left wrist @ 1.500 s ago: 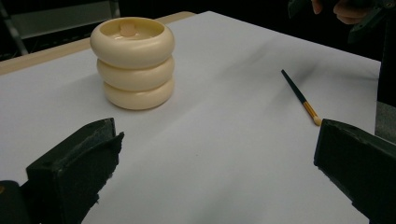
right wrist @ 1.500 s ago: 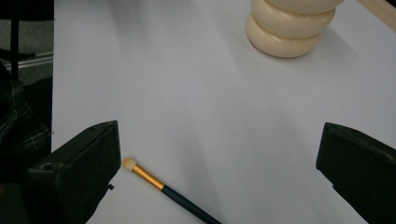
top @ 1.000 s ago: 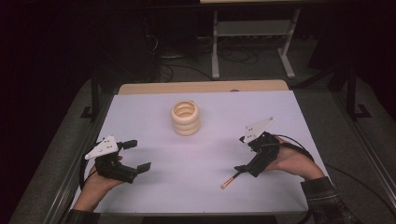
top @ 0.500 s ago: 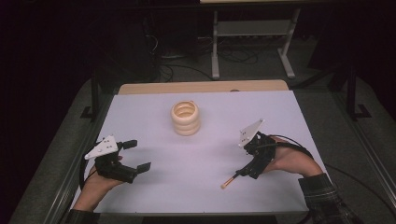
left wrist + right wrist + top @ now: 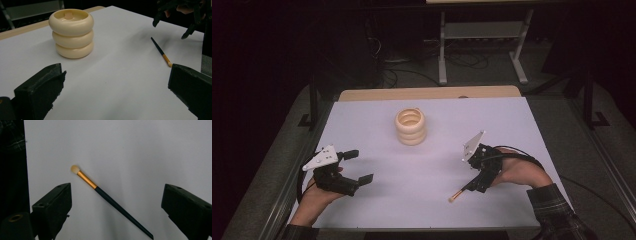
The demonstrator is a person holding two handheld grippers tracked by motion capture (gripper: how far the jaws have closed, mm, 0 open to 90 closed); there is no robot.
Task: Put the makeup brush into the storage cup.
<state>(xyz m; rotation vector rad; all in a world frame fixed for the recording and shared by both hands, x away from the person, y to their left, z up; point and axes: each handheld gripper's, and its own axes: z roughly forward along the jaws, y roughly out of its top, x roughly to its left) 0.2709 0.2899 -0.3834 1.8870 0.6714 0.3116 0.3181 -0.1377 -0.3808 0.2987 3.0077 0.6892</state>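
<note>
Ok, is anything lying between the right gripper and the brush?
Nothing visible. The right gripper hangs open right over the brush, which lies flat on bare white table between the jaws. The ring stack stands well off, toward the table's far side.

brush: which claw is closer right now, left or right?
Right. The right claw hangs open right over the brush, handle between its jaws. The left claw sits open across the table, well apart from it.

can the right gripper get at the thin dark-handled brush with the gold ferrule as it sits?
Probably yes. The right gripper hangs right over the thin dark-handled brush with the gold ferrule, jaws wide open to either side of it. The brush lies flat on bare white table, nothing between.
</note>
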